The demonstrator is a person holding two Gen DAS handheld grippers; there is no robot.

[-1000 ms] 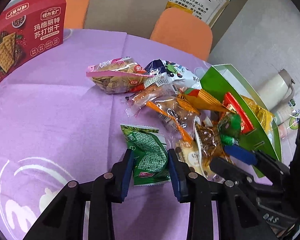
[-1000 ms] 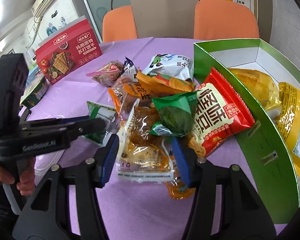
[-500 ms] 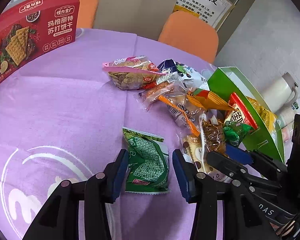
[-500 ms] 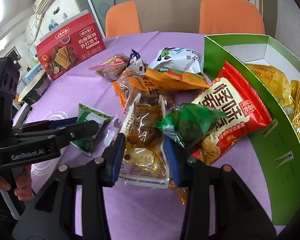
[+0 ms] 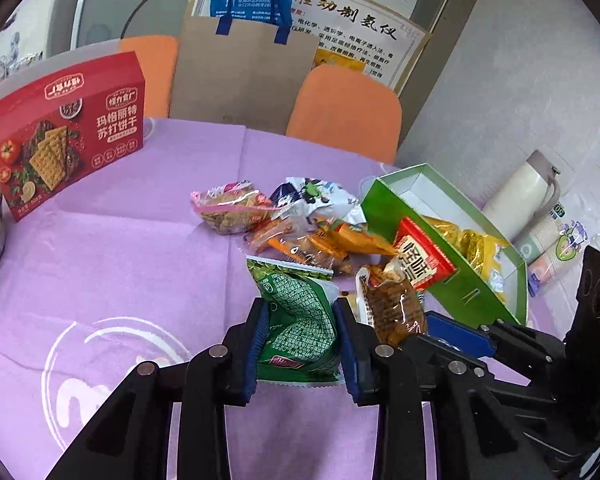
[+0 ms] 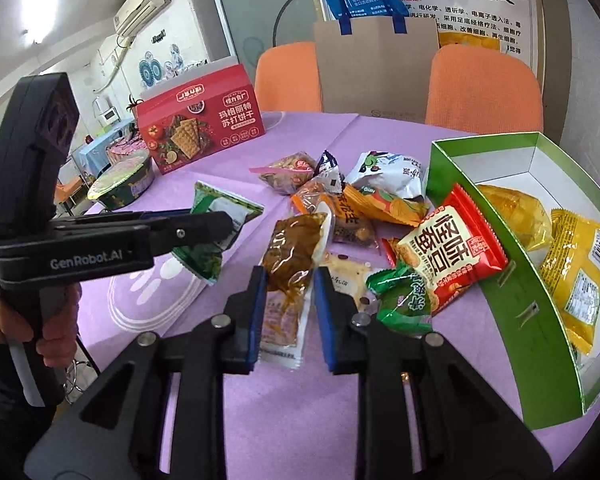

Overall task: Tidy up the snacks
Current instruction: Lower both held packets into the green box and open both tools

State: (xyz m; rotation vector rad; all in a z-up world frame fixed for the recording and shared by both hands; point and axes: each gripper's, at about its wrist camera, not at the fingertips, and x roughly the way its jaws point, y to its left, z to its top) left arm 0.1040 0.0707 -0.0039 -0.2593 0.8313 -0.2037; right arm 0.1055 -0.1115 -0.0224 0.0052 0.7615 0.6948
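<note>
My left gripper (image 5: 300, 342) is shut on a green snack packet (image 5: 300, 320) and holds it lifted above the purple tablecloth (image 5: 120, 264); the packet also shows in the right wrist view (image 6: 216, 224). My right gripper (image 6: 290, 312) is shut on a brown clear snack packet (image 6: 292, 256), also lifted; it also shows in the left wrist view (image 5: 392, 308). A pile of loose snack packets (image 6: 360, 196) lies in the middle of the cloth. A green open box (image 6: 540, 340) on the right holds yellow packets (image 6: 576, 264). A red packet (image 6: 456, 248) leans on its wall.
A red cracker box (image 5: 64, 132) stands at the back left, with a round bowl (image 6: 120, 184) near it. A small green packet (image 6: 404, 300) lies by my right gripper. A white flask (image 5: 520, 196) and cups (image 5: 548, 240) stand behind the green box. Orange chairs (image 5: 344, 108) are behind the table.
Both grippers have closed on their packets and lifted them off the cloth: left on the green packet, right on the brown one. Both cameras now sit higher.
</note>
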